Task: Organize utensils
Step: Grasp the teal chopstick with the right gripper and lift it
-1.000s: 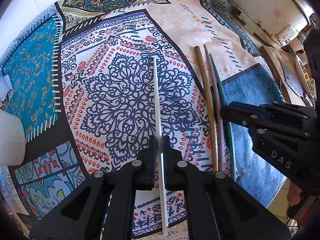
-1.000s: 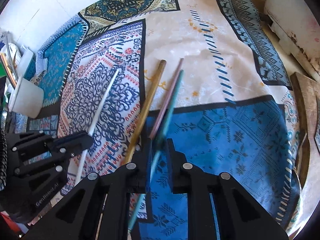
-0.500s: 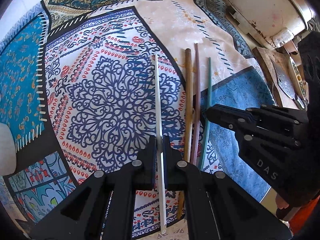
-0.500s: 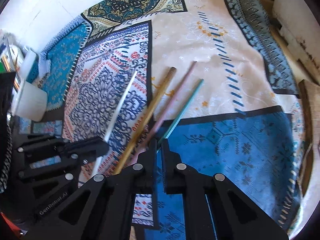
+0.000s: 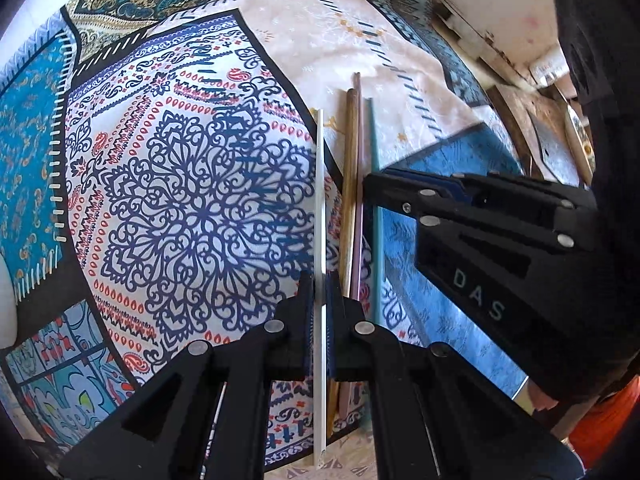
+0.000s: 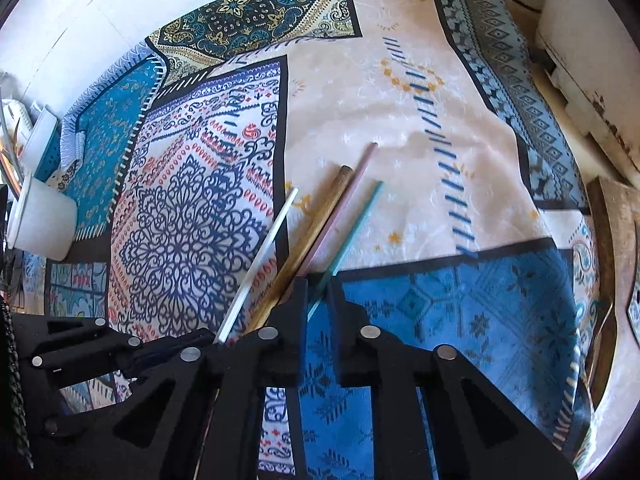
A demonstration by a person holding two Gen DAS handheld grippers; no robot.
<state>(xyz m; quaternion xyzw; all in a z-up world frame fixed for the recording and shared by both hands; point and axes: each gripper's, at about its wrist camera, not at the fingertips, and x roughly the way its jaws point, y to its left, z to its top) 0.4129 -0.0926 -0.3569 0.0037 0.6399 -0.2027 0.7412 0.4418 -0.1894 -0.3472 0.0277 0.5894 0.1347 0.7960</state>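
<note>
- Since a second ago, the white stick (image 5: 319,208) sits much nearer the brown stick (image 5: 349,184), pink stick (image 5: 357,216) and teal stick (image 5: 375,200) on the patterned cloth (image 5: 192,208).
- Left gripper (image 5: 319,280) pinches the white stick.
- Right gripper (image 6: 318,286), jaws just opening slightly, clamps the teal stick.

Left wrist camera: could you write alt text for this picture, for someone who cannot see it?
A black left gripper is shut on a thin white stick over a patchwork-print tablecloth. Beside it lie a wooden stick, a pink stick and a teal stick, where the right gripper reaches in.
</note>
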